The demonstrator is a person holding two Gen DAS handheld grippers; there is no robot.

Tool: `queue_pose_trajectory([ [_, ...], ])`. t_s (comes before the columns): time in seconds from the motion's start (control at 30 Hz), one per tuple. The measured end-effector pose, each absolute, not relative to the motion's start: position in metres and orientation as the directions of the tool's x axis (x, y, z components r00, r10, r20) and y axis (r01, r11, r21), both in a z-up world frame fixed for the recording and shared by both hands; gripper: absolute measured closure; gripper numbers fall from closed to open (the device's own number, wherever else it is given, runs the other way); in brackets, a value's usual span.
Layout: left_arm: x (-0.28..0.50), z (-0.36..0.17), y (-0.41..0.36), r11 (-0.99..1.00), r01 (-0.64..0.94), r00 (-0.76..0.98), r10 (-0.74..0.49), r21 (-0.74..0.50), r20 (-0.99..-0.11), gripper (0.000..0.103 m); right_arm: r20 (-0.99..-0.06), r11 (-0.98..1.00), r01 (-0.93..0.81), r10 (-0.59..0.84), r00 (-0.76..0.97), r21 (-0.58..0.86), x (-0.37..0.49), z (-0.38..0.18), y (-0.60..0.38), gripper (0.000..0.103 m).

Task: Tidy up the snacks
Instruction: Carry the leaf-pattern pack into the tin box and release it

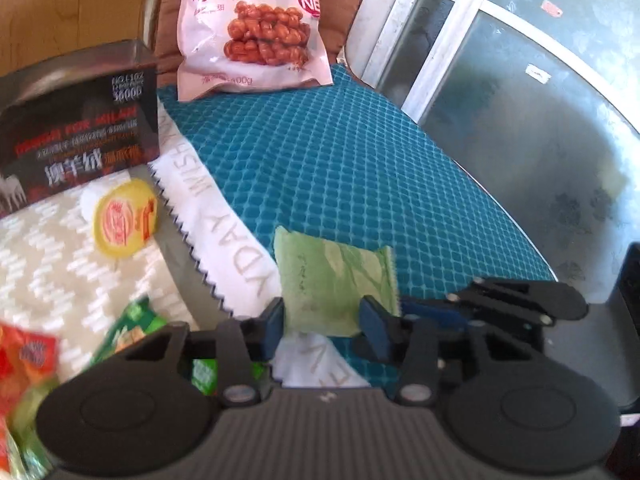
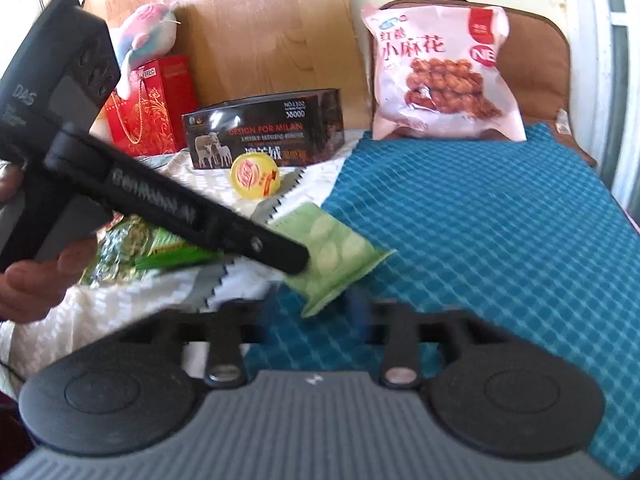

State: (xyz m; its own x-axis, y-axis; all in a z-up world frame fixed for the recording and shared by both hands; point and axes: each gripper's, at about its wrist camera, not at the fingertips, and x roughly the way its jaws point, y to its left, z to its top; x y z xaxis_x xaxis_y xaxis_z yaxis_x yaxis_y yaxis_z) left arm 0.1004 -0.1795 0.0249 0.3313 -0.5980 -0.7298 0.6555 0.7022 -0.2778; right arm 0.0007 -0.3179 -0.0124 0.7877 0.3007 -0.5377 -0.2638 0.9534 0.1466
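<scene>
A pale green snack packet [image 1: 334, 280] sits between the blue pads of my left gripper [image 1: 324, 322], which is shut on its near end over the teal mat [image 1: 360, 160]. In the right wrist view the left gripper [image 2: 296, 258] reaches in from the left and holds the same packet [image 2: 332, 260] tilted above the mat [image 2: 480, 240]. My right gripper [image 2: 312, 312] is open and empty, just below and in front of the packet. A large pink bag of fried dough twists [image 1: 252, 24] leans upright at the back; it also shows in the right wrist view [image 2: 440, 76].
A dark printed box [image 2: 264, 132], a yellow round cup [image 2: 256, 176] and a white patterned cloth [image 2: 120, 304] lie to the left. Green and orange snack packets [image 1: 132, 328] lie on the cloth. A red gift bag [image 2: 152, 108] stands behind. A window frame [image 1: 440, 32] lies right.
</scene>
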Motion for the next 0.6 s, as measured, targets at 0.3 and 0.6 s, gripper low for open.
queue_pose_trajectory([
  [0.3,0.162,0.101,-0.143,0.783,0.586,0.555,-0.575,-0.209,-0.601,0.061,-0.345,0.921,-0.381,0.385,0.856,0.083,0.087,0.044,-0.299,0.072],
  [0.6,0.256,0.093,-0.132,0.899,0.416,0.675,-0.405,-0.135,-0.617,0.05,-0.372,0.932,-0.362,0.34,0.864,0.011,0.201,0.043,-0.256,0.057],
])
